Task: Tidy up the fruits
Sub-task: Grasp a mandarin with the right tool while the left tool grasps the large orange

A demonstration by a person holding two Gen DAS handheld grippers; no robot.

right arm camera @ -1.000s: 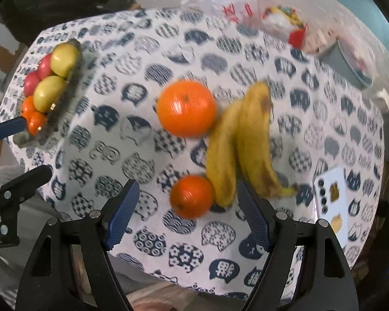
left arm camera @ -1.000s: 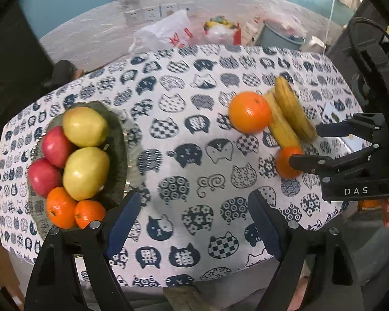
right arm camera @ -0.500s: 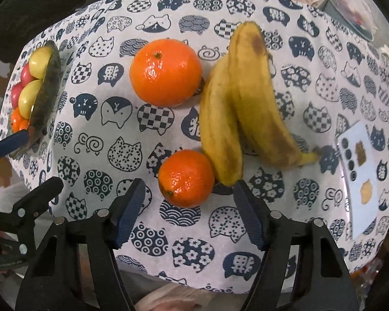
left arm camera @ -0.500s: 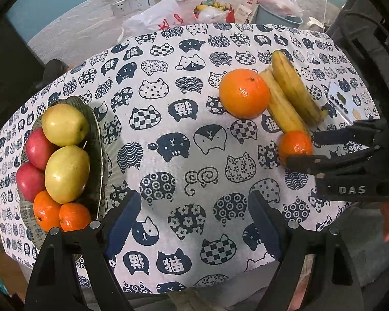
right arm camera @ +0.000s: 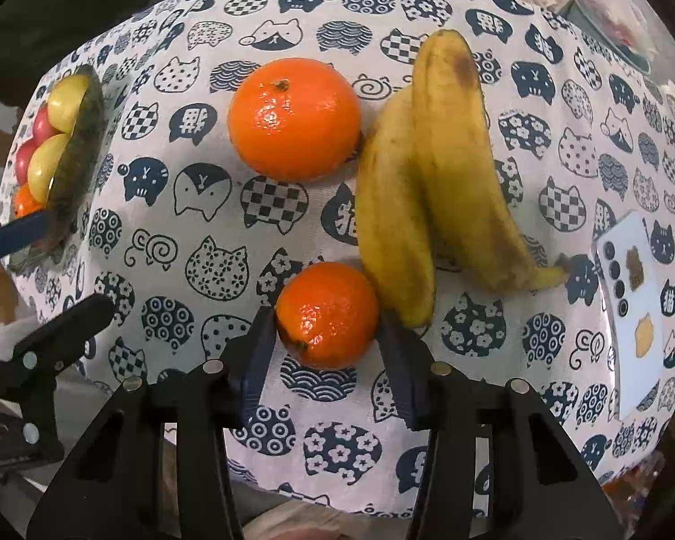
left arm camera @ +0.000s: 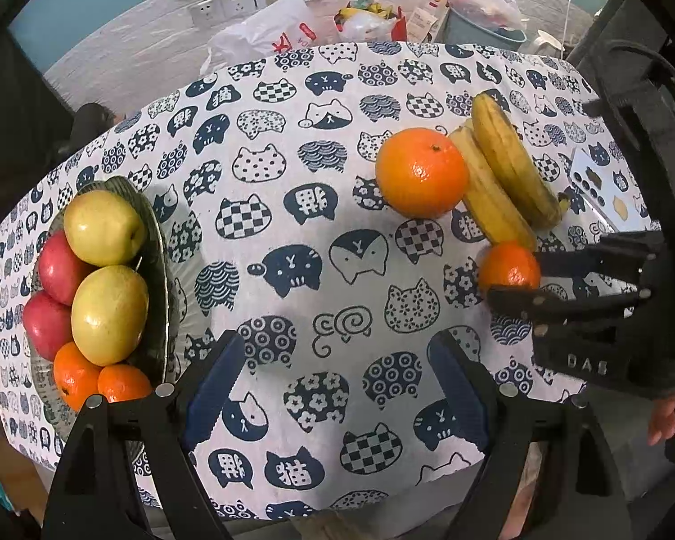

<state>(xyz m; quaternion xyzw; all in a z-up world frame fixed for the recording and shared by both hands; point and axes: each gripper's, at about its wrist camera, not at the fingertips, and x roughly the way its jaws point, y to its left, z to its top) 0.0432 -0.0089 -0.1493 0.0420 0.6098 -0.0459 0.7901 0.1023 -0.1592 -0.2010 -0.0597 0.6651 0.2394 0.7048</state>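
A small orange (right arm camera: 326, 337) lies on the cat-print cloth against the tip of two bananas (right arm camera: 450, 157). My right gripper (right arm camera: 326, 328) is closing on it, and both blue pads touch its sides; the left wrist view shows that gripper (left arm camera: 515, 272) on the small orange (left arm camera: 506, 265). A large orange (right arm camera: 294, 119) sits beyond, beside the bananas. At the left a dark bowl (left arm camera: 157, 243) holds yellow and red apples and two small oranges. My left gripper (left arm camera: 335, 346) hangs open over bare cloth, nothing between its fingers.
A white phone (right arm camera: 634, 315) lies face down on the cloth right of the bananas. Plastic bags (left arm camera: 270, 31) and a grey bucket (left arm camera: 486, 31) stand beyond the table's far edge, below wall sockets. The table's near edge runs just under both grippers.
My right gripper came down over the small orange and its jaws narrowed until the pads met the fruit. The left gripper sank slightly, still open. The fruit has not moved.
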